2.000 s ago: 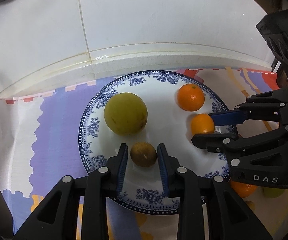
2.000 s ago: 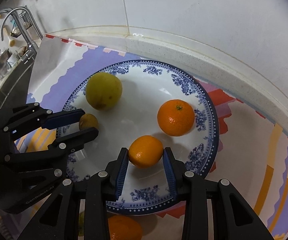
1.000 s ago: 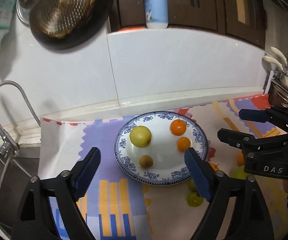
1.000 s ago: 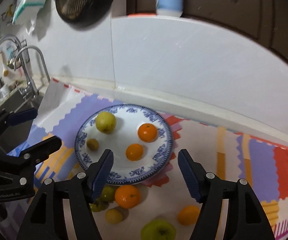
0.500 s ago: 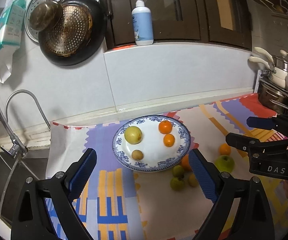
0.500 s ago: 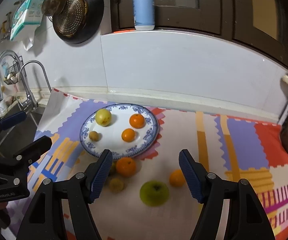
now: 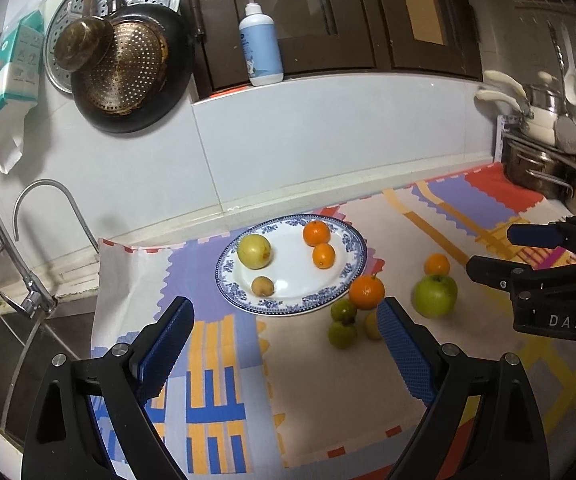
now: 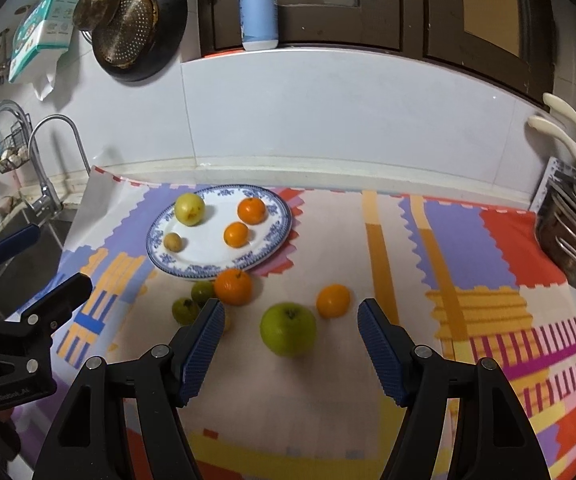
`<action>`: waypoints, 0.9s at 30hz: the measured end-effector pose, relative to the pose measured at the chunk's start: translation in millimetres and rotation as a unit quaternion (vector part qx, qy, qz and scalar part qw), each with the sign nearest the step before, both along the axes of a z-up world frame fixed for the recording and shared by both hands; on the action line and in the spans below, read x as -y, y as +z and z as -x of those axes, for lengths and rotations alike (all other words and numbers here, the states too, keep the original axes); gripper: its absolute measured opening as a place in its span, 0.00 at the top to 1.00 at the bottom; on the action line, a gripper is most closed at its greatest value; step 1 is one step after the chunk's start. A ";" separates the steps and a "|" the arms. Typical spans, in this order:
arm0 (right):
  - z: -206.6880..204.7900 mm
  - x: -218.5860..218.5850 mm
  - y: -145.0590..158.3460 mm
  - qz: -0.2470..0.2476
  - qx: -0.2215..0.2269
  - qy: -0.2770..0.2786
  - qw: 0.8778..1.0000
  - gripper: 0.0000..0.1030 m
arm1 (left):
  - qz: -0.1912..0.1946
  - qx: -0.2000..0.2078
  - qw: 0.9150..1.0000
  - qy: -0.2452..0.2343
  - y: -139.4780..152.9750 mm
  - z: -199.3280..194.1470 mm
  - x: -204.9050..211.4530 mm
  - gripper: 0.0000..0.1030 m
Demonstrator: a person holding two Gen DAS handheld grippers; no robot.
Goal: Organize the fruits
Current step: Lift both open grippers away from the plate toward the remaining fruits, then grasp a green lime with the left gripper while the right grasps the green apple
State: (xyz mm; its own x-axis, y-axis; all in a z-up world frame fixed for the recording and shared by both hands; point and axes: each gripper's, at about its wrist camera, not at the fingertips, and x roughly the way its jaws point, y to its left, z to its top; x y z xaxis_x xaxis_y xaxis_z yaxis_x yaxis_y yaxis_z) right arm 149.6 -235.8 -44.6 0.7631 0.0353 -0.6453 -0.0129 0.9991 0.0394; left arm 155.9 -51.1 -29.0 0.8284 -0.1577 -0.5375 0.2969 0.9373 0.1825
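Note:
A blue-and-white plate (image 7: 352, 240) (image 8: 279, 224) holds a yellow-green fruit (image 7: 253, 251), two oranges (image 7: 316, 233) (image 7: 323, 255) and a small brown fruit (image 7: 263, 285). On the mat beside it lie an orange (image 8: 232, 286), a smaller orange (image 8: 332, 300), a green apple (image 8: 288, 329) (image 7: 435, 295) and small green fruits (image 8: 185, 309) (image 8: 202, 290). My left gripper (image 7: 285, 346) is open and empty, raised well back from the plate. My right gripper (image 8: 291, 347) is open and empty, above the mat in front of the apple.
A colourful mat (image 8: 468, 248) covers the counter. A sink and taps (image 7: 27, 264) are at the left. Steel pots (image 7: 544, 168) stand at the right. A pan and strainer (image 7: 127, 68) hang on the wall; a soap bottle (image 7: 259, 48) stands on the ledge.
Both grippers opened, let go of the small brown fruit and an orange on the plate, and drew back and up. The loose fruits on the mat have come into view.

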 end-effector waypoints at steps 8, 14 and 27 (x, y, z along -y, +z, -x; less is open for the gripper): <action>1.7 0.3 -24.4 0.001 -0.032 0.005 0.999 0.33 | -0.015 -0.025 0.999 -0.024 -25.8 -7.3 6.0 0.16; -5.2 0.2 -43.6 0.006 -0.056 0.007 0.998 0.33 | -0.028 -0.053 0.997 -0.044 -48.8 -19.4 12.5 0.21; -34.8 0.1 -71.9 0.008 -0.089 0.017 0.996 0.33 | -0.029 -0.120 0.989 -0.087 -90.1 -60.4 26.3 0.38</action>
